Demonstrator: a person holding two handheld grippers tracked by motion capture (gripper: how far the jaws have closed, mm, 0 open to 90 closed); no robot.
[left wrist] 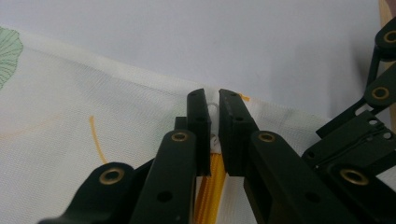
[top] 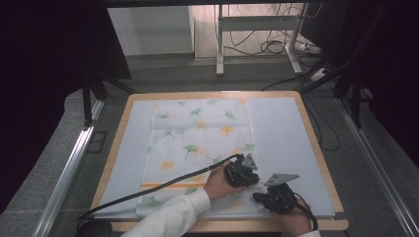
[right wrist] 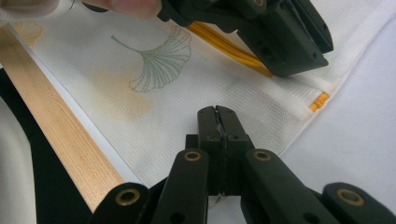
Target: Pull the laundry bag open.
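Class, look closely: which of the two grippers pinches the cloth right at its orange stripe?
The left gripper: its jaws clamp the cloth on the stripe; the right gripper grips plain white fabric.

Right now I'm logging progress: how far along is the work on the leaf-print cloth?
Early. The cloth lies spread flat on the table, with no fold made yet. In hand: the left claw is shut on the cloth's edge at the orange stripe, and the right claw is shut on the near corner. Lifting and folding are left.
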